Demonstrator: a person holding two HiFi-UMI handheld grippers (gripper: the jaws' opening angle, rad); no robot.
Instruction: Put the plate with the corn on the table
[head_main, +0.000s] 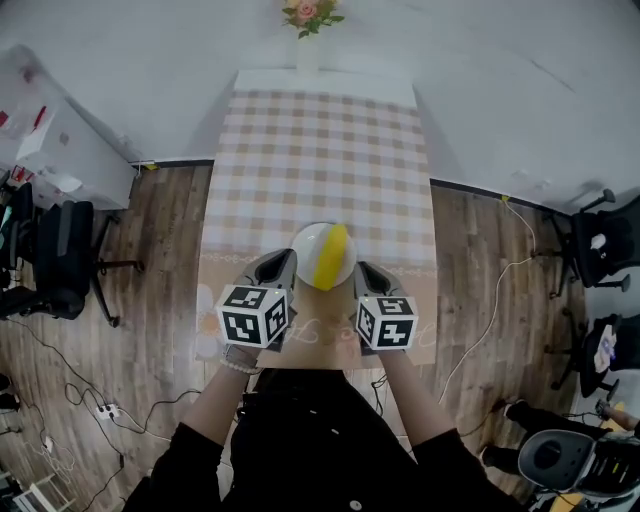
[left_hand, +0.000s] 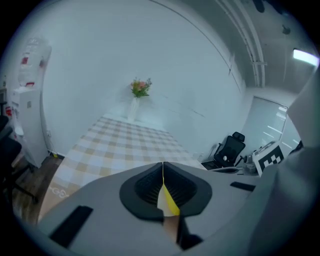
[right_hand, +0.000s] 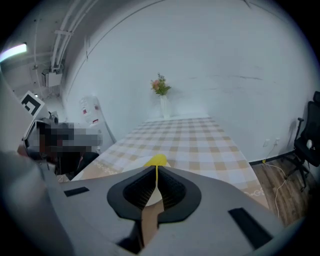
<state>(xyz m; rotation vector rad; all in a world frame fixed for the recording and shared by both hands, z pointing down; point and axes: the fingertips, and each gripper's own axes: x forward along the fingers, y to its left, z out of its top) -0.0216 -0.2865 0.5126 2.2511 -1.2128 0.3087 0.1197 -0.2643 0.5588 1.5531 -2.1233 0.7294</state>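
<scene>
Left gripper (head_main: 287, 262) and right gripper (head_main: 362, 270) clamp the rim of a white plate (head_main: 310, 248) of corn (head_main: 336, 257) over the checked tablecloth (head_main: 320, 150). A flower vase (head_main: 311, 15) stands at its far end, against a white wall. Wood floor (head_main: 160, 250) flanks the table.

Vase of pink flowers (head_main: 310, 18) standing at the tabletop's (head_main: 320, 150) far edge, black office chair (head_main: 62, 255) sitting on the wooden floor (head_main: 150, 330) at left, second chair (head_main: 605, 245) waiting at right, power strip with cables (head_main: 104, 410) lying on floorboards.
</scene>
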